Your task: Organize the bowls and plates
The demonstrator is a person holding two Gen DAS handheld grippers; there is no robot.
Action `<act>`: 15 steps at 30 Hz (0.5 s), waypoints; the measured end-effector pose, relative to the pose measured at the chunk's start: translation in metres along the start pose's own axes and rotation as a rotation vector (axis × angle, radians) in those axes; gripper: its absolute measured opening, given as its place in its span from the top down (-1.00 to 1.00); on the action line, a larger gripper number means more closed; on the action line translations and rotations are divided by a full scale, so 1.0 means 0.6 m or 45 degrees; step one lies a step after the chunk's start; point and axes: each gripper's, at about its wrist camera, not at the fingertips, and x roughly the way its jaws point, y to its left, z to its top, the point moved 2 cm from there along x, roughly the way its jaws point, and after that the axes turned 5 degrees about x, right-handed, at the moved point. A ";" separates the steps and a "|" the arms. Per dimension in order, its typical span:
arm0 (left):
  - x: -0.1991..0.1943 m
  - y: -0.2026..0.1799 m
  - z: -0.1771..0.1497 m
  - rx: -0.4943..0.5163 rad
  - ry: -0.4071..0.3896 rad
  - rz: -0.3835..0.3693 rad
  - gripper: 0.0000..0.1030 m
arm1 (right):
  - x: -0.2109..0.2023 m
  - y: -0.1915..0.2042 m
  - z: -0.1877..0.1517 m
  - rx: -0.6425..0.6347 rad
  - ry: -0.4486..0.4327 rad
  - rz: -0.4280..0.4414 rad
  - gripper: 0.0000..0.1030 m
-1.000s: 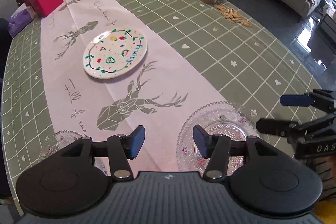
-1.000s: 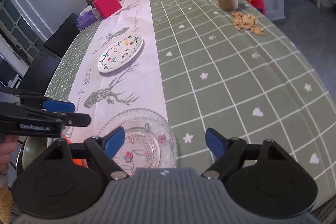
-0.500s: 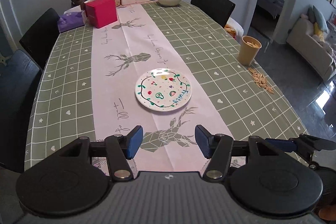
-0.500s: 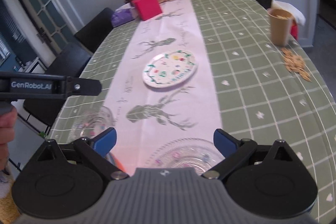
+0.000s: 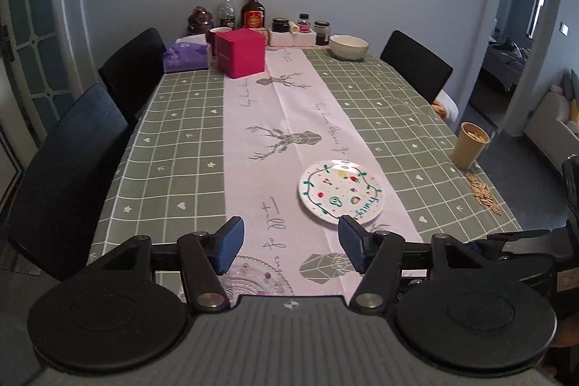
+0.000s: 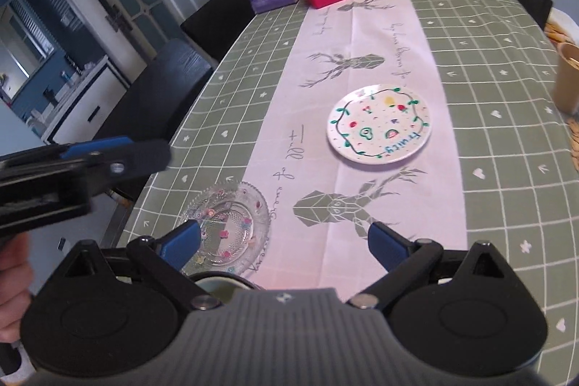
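Both grippers have lifted back from the near glass plate — more table shows. Left gripper is opening, nothing between its jaws; right gripper gapes wide, empty. Beyond the glass plate, on the runner, lies the painted plate.

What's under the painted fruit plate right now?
The painted fruit plate lies flat on the pale deer-print runner, which lies over the green checked tablecloth. Nothing else shows at its rim; whatever lies directly beneath the plate is hidden.
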 end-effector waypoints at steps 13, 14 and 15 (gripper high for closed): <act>0.075 0.157 -0.068 -0.290 0.277 0.142 -0.40 | 0.133 -0.026 0.035 0.032 0.166 0.143 -0.72; 0.082 0.164 -0.076 -0.295 0.303 0.148 -0.40 | 0.140 -0.024 0.037 0.013 0.165 0.158 -0.72; 0.088 0.170 -0.083 -0.293 0.330 0.148 -0.40 | 0.147 -0.022 0.039 -0.012 0.159 0.173 -0.70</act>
